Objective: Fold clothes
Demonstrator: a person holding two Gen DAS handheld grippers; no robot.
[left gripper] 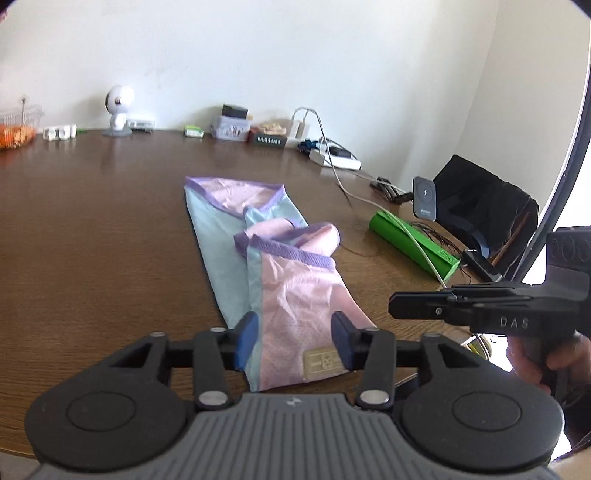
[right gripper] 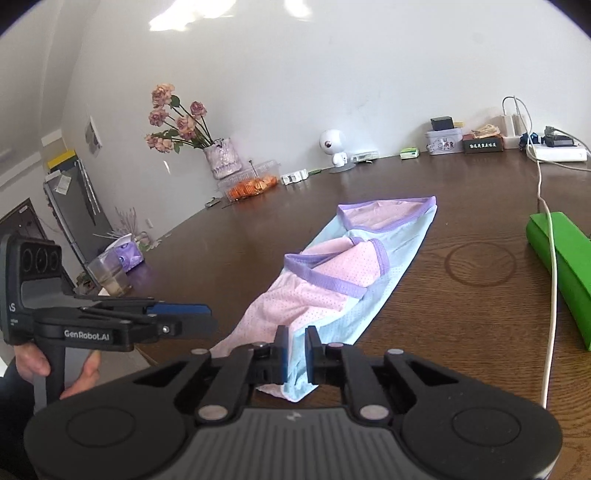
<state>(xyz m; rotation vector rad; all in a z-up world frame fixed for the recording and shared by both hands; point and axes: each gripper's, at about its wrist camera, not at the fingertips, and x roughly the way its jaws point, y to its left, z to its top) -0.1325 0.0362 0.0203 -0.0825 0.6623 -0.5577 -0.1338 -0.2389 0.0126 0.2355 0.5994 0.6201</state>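
A dark brown wooden table [right gripper: 461,206] fills the middle of both views, its grain catching a dull sheen; a faint ring mark [right gripper: 480,264] shows on it toward the right of the right-wrist frame. Behind it runs a plain white wall [left gripper: 258,55], meeting a second wall at a corner in the upper right of the left-wrist frame; bright daylight glares in at that frame's far right edge, and patches of light [right gripper: 173,16] fall across the top of the right-wrist frame. At the right of the left-wrist frame stands a black chair [left gripper: 487,195]; at the left of the right-wrist frame, dark panels [right gripper: 74,199] lean against the wall.
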